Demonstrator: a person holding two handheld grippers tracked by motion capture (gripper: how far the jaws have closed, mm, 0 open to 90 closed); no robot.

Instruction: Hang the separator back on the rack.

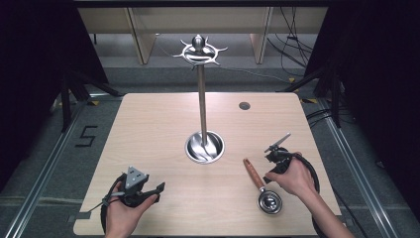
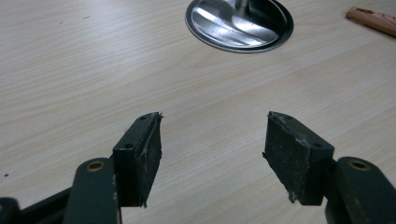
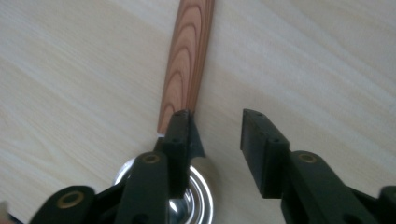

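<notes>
Only legible mark: a black "5" (image 1: 87,136) on the floor left of the table (image 1: 148,129). Scoop (image 1: 262,188) lies flat at the table's front right: reddish wood-grain handle, polished round metal bowl toward the near edge. Right gripper (image 3: 215,122) sits just above it, jaws parted, one jaw over the handle's bowl end, nothing grasped. Left gripper (image 2: 212,133) at front left, jaws spread wide, empty. Steel hook stand (image 1: 202,99) at table centre.
</notes>
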